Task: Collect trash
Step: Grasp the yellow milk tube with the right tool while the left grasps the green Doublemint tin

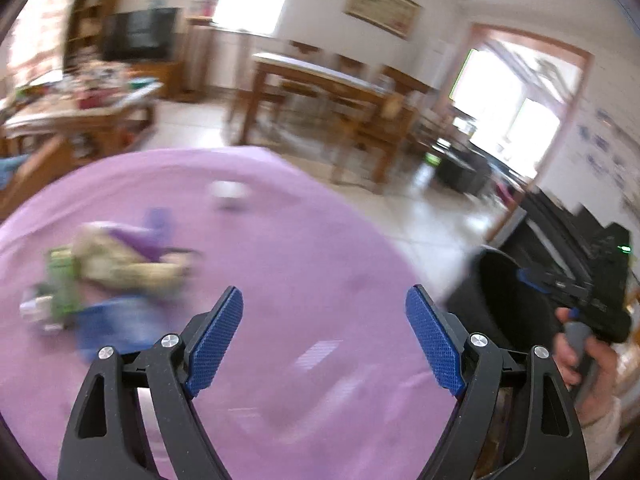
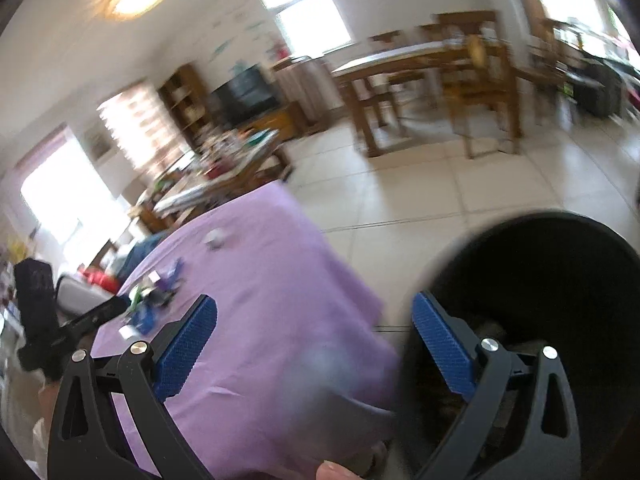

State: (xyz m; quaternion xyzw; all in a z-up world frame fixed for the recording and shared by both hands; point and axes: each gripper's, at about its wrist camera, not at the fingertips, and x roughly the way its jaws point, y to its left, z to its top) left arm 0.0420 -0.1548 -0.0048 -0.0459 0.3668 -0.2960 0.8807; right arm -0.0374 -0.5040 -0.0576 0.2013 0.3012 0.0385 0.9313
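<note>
1. On the purple tabletop (image 1: 320,240), the trash pile (image 1: 116,268) lay at the near left, blurred.
2. The left tool (image 1: 324,312) was open and empty, with the pile to its left; it looked the nearer one.
3. The right tool (image 2: 314,320) was open and empty beside the black bin (image 2: 560,280).
</note>
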